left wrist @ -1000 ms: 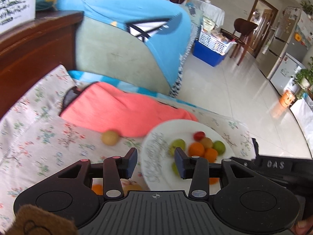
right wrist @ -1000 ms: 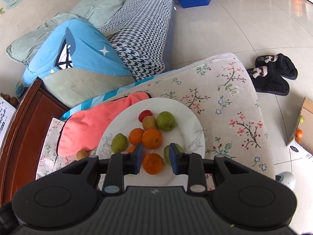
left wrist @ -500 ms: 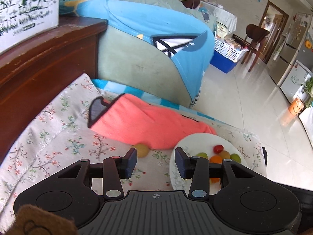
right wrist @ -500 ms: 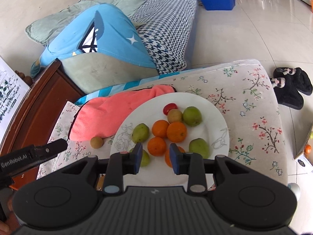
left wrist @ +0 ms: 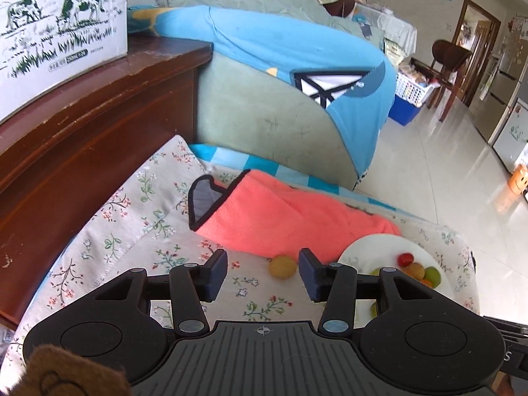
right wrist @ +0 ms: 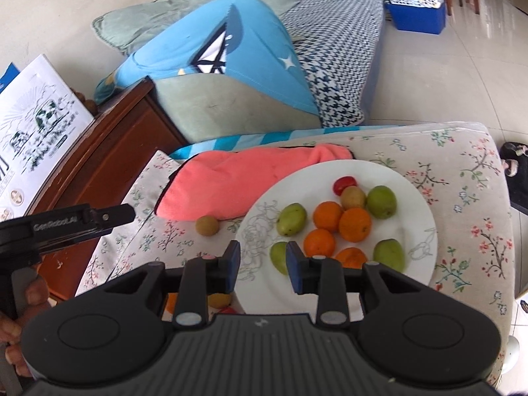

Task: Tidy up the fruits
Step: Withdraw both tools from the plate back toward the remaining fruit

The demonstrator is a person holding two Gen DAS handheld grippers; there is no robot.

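Observation:
A white plate [right wrist: 412,198] on the floral cushion holds several oranges [right wrist: 354,224], green fruits [right wrist: 381,202] and a red one [right wrist: 345,184]. One yellowish fruit [left wrist: 282,266] lies loose on the cushion beside the pink cloth [left wrist: 290,217]. My left gripper [left wrist: 263,274] hovers just short of that fruit; its jaws are opening and nothing is between them. My right gripper [right wrist: 260,264] hangs over the plate's near left rim, its jaws narrowly apart and empty. Another yellowish fruit [right wrist: 219,300] and an orange [right wrist: 171,303] peek out under the right gripper.
A dark wooden cabinet [left wrist: 82,125] with a printed carton [left wrist: 59,26] borders the cushion on the left. A sofa arm draped in blue cloth [left wrist: 297,52] stands behind. Tiled floor and black slippers [right wrist: 514,165] lie to the right. A hand [right wrist: 29,297] holds the left gripper.
The left gripper has swung left off the plate, bringing the loose yellowish fruit between its fingertips, and its jaws are wider. The right gripper has drawn back and rolled; the left gripper now shows beside it.

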